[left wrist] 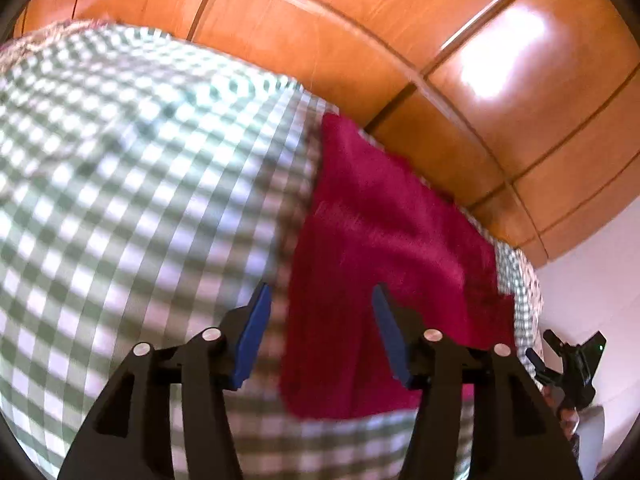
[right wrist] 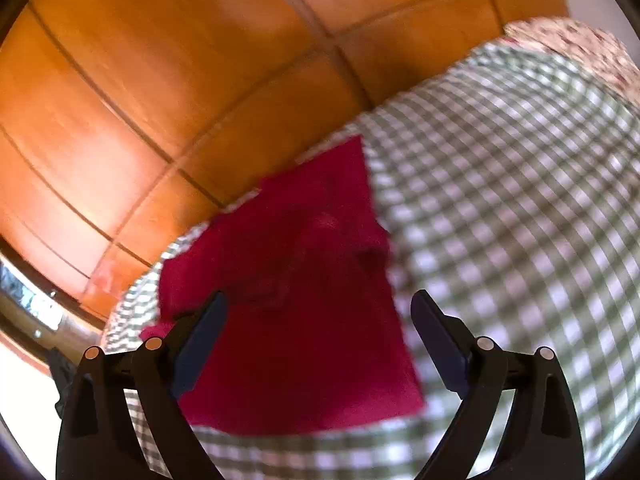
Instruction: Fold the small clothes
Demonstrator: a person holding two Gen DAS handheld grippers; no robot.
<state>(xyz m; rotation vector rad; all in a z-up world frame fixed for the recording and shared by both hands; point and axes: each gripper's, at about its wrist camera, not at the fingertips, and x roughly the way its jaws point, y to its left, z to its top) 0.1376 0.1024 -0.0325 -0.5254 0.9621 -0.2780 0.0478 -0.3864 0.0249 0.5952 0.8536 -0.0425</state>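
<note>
Red garment (left wrist: 384, 264) flat on checked cloth (left wrist: 120, 200), near its edge; left hand-held gripper (left wrist: 320, 332) and right hand-held gripper (right wrist: 320, 336) above garment, jaws apart, empty.

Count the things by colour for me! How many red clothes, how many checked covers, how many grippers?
Red garment: 1
Green-and-white checked cover: 1
Grippers: 2, left gripper and right gripper, both open and empty
Total: 4

Left hand-held gripper (left wrist: 322, 300), right hand-held gripper (right wrist: 320, 308): black curved arms, silver round rivets, blue flat finger pads (left wrist: 252, 340).
</note>
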